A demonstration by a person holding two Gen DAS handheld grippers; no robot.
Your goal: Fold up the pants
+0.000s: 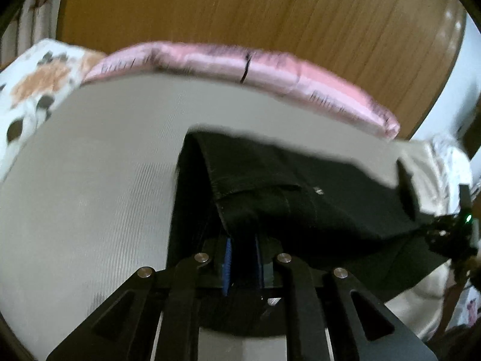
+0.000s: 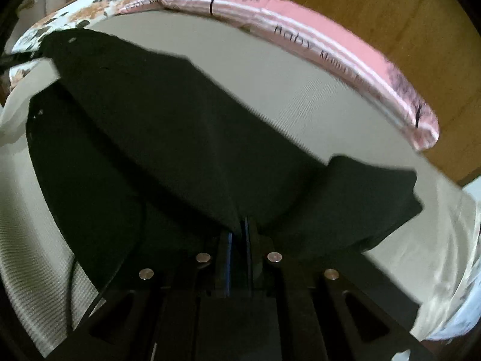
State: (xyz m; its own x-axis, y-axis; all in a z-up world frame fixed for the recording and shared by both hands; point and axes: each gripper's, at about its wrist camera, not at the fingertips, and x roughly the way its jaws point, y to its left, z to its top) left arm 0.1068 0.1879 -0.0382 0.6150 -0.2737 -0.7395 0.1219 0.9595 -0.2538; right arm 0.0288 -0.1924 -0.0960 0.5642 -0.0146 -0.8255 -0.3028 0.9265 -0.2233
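The black pants (image 1: 300, 186) are held up above a white mat (image 1: 90, 180). My left gripper (image 1: 243, 240) is shut on one edge of the pants, with a belt loop and a seam just past its fingers. My right gripper (image 2: 239, 228) is shut on another edge of the pants (image 2: 168, 138); the cloth hangs taut to the far left and drapes in a fold at the right. The right gripper also shows at the right edge of the left wrist view (image 1: 451, 231), with a green light on it. The lower cloth lies on the mat.
The white mat (image 2: 300, 84) has a pink padded border (image 1: 240, 63) at its far edge. A floral cloth (image 1: 33, 84) lies at the left. A wooden panel (image 1: 240, 9) stands behind. Satin cloth (image 2: 445, 270) lies at the right.
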